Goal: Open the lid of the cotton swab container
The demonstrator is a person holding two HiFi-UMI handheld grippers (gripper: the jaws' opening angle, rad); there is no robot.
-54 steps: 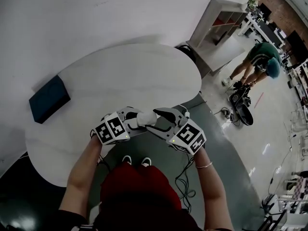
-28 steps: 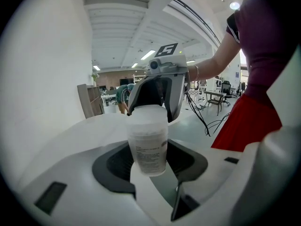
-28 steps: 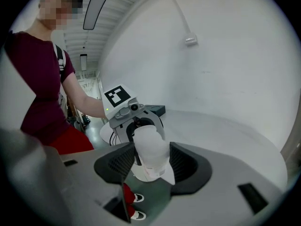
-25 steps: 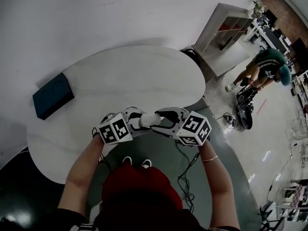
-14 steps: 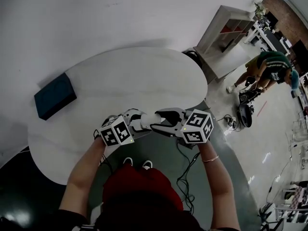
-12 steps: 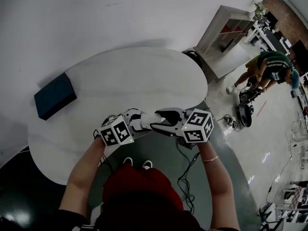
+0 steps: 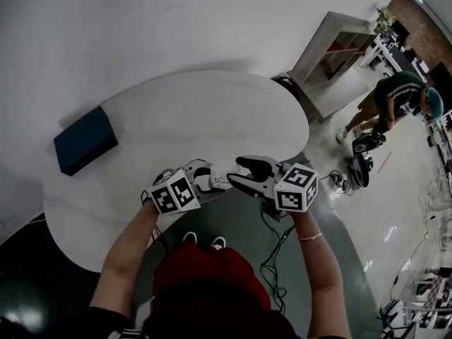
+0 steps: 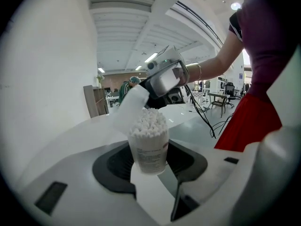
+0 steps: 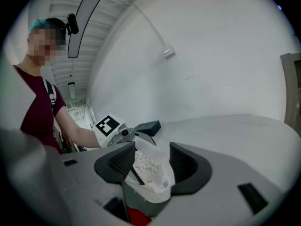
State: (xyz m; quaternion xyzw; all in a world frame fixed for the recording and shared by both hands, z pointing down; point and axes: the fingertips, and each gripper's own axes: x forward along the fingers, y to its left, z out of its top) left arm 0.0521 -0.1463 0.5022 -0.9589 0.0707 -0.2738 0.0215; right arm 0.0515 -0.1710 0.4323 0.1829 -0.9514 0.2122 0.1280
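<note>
By table (image 7: 198,119): left tongs (image 8: 149,161) clamp container (image 8: 148,147); right tongs (image 9: 151,166) seemingly pinch lid (image 8: 128,113).

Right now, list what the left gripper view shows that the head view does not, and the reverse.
Only the left gripper view: swabs packed in the open cotton swab container, and the lid tilted off it in the right gripper. Only the head view: the dark blue box on the table. Both: the left gripper clamping the container, facing the right gripper.
</note>
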